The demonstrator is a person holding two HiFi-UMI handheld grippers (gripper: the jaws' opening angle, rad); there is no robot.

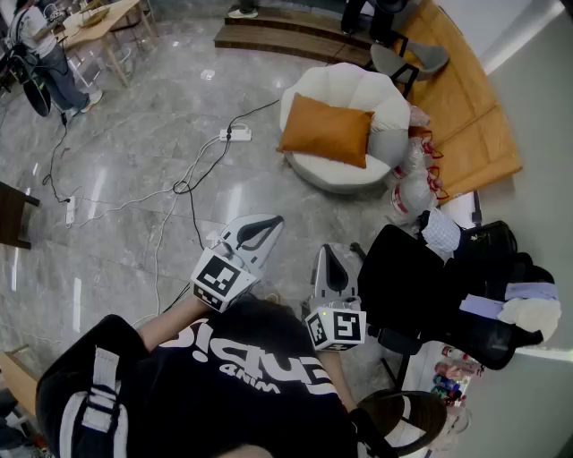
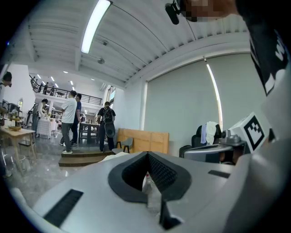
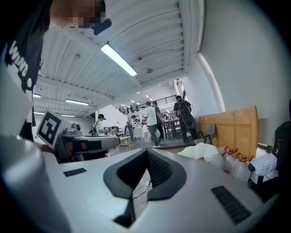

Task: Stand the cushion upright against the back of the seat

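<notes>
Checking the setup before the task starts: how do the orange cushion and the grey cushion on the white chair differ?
The orange cushion is clearly larger than the grey cushion. The orange cushion covers the seat's middle, while the grey cushion sits at the seat's edge. Both rest on the white chair.

From the head view we cannot tell whether the cushion touches the back of the white seat, whose middle it covers. In its own view the left gripper blocks all of that seat but a pale sliver. The wooden table is cut off by the head view's top edge.
</notes>
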